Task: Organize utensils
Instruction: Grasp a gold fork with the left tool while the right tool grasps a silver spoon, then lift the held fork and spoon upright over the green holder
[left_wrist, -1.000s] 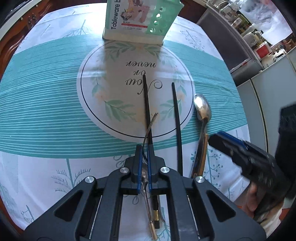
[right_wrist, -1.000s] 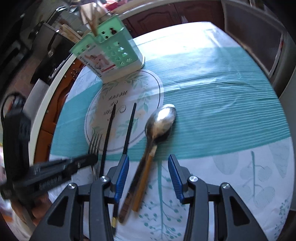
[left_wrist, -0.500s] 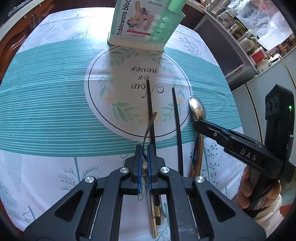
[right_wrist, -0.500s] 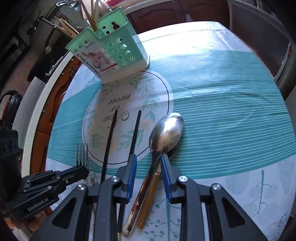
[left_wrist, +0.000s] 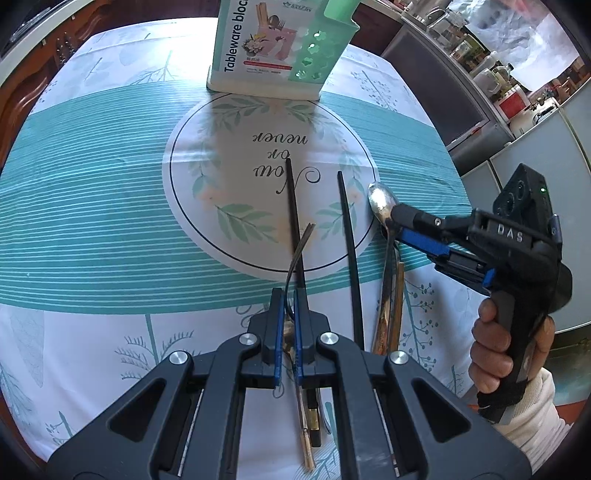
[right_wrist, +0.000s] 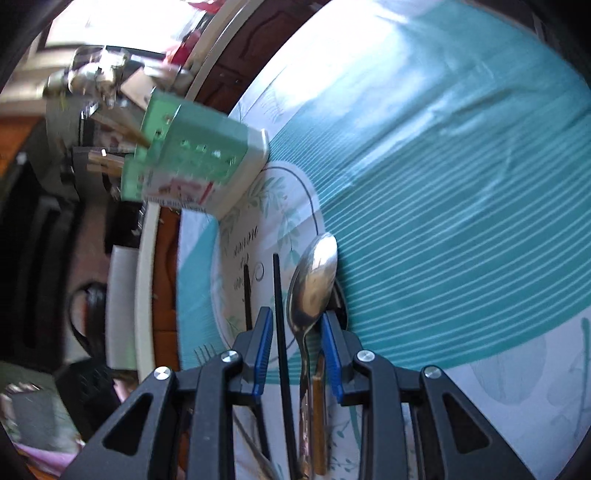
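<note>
Left claw clamped on fork. Right claw open, straddling spoon plus near chopstick; risk grabbing both.

Left gripper: black frame, blue pads, silver screws. Right gripper: black, "DAS" marking, green indicator light; white sleeve.

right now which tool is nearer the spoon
Right. The right tool straddles the spoon at its neck, fingers either side, not yet closed. The left tool sits off to the spoon's left, shut on the fork, with a black chopstick lying between.
</note>
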